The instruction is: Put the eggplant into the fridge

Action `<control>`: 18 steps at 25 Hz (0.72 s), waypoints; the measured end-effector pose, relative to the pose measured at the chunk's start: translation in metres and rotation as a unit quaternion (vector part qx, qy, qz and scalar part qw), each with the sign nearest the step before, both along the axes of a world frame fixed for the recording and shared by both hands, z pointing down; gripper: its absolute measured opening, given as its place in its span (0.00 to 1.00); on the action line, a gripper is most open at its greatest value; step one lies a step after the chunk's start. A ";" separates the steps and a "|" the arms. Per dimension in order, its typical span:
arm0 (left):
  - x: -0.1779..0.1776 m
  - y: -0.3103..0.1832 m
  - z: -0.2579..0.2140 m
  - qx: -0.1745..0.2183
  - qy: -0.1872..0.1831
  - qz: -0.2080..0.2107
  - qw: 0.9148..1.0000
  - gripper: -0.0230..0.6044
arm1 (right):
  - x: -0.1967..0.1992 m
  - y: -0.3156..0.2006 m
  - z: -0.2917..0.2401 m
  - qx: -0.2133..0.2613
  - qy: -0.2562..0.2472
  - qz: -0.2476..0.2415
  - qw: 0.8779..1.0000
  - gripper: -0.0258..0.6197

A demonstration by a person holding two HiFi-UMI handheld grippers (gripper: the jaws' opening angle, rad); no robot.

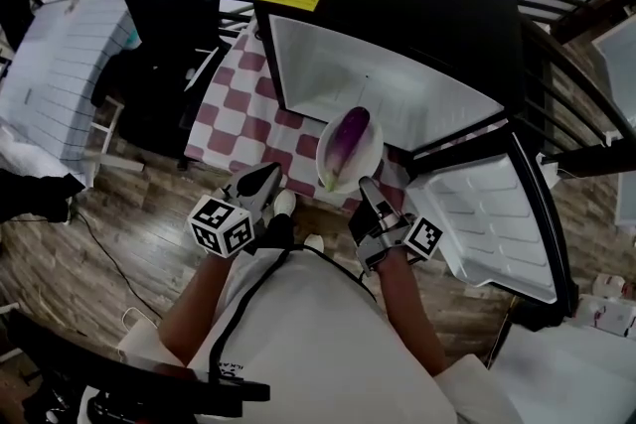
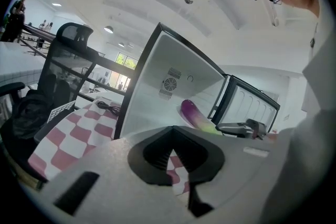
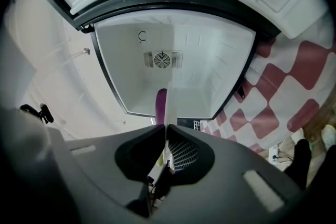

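I am pinching the near rim of a white plate [image 1: 376, 152] with my right gripper [image 1: 367, 186], its jaws nearly together with only the thin edge of the plate between them. The eggplant [image 1: 348, 142] is lying loose on that plate, just ahead of my right fingertips, purple end farthest from them and pale green end nearest, at the mouth of the open fridge [image 1: 397, 5]. My left gripper [image 1: 262, 182] is hanging just to the left of the plate with its jaws together and nothing in them, the checked cloth [image 1: 238, 104] beyond. I am judging the eggplant to be fairly heavy for such a grip: its weight is sitting out past my fingertips and levering on a thin, slick rim. Its skin is looking glossy and its body round, so I am expecting it to roll or slide if the plate tips. The plate is looking stiff, so holding it by the rim should work while I am carrying it level. My free left fingers could be steadying the left rim. If I take the eggplant itself, I am favouring its thick middle, squeezing gently, since the flesh probably bruises.
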State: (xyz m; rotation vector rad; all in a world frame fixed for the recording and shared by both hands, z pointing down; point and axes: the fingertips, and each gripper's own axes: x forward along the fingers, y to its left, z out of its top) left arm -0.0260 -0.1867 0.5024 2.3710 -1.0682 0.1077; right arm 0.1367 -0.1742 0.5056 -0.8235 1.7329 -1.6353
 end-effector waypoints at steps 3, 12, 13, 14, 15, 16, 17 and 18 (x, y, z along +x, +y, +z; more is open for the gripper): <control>-0.004 -0.013 0.001 -0.001 0.000 0.006 1.000 0.04 | -0.006 -0.014 0.003 0.000 0.003 0.001 1.000 0.09; -0.017 -0.053 0.013 -0.013 0.003 0.019 1.000 0.04 | -0.022 -0.056 0.027 -0.012 0.008 0.011 1.000 0.09; -0.019 -0.057 0.014 -0.014 0.002 0.022 1.000 0.04 | -0.023 -0.062 0.030 -0.013 0.008 0.012 1.000 0.09; -0.020 -0.061 0.015 -0.015 0.001 0.025 1.000 0.04 | -0.024 -0.068 0.034 -0.013 0.009 0.013 1.000 0.09; -0.021 -0.065 0.016 -0.016 0.001 0.027 1.000 0.04 | -0.025 -0.074 0.038 -0.014 0.010 0.015 1.000 0.09; -0.022 -0.069 0.018 -0.017 0.000 0.030 0.999 0.04 | -0.025 -0.080 0.041 -0.014 0.011 0.017 1.000 0.09; -0.023 -0.073 0.019 -0.018 0.000 0.034 0.999 0.04 | -0.025 -0.085 0.045 -0.014 0.011 0.019 1.000 0.09; -0.024 -0.076 0.021 -0.020 -0.002 0.037 0.999 0.04 | -0.026 -0.091 0.049 -0.014 0.012 0.020 1.000 0.09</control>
